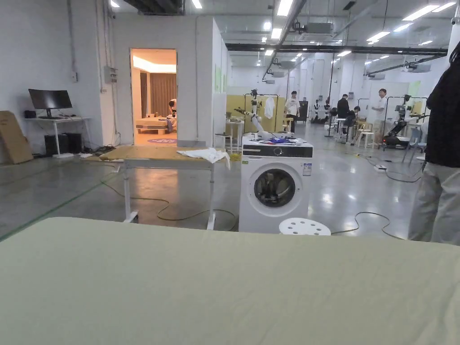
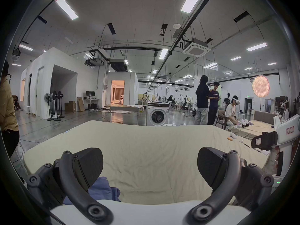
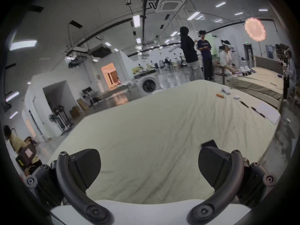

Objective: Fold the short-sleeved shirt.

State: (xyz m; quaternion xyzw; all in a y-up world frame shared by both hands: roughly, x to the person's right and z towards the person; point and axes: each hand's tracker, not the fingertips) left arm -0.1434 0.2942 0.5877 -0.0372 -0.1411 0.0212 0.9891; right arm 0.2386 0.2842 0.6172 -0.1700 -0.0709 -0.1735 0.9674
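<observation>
A: Where's the shirt? I make out a crumpled blue cloth garment (image 2: 103, 190) at the near edge of the pale cream sheeted bed (image 2: 154, 155), just under the left gripper (image 2: 150, 168), beside its left-hand jaw. Likely the short-sleeved shirt, though too little shows to be sure.

B: Agreed. Both sets of jaws stand wide apart and hold nothing; the right gripper (image 3: 149, 168) hovers over bare sheet, further along the bed from the blue cloth.

A: So folding hasn't begun. My judgement: first pull the bunched cloth onto the open middle of the bed, pinch it at two separate points such as the shoulders, and spread it flat before any fold.

B: And keep it away from the small clutter at the bed's far right corner: the short orange stick (image 3: 220, 95), the white paper sheet (image 3: 267, 112), the dark pens (image 3: 243, 104).

A: Any writing? The grey-topped white washing machine (image 1: 275, 188) beyond the bed's far edge carries a sticker, too small to read.

B: The tags on the right gripper's white body, seen from the left gripper view, are blurred too.
</observation>
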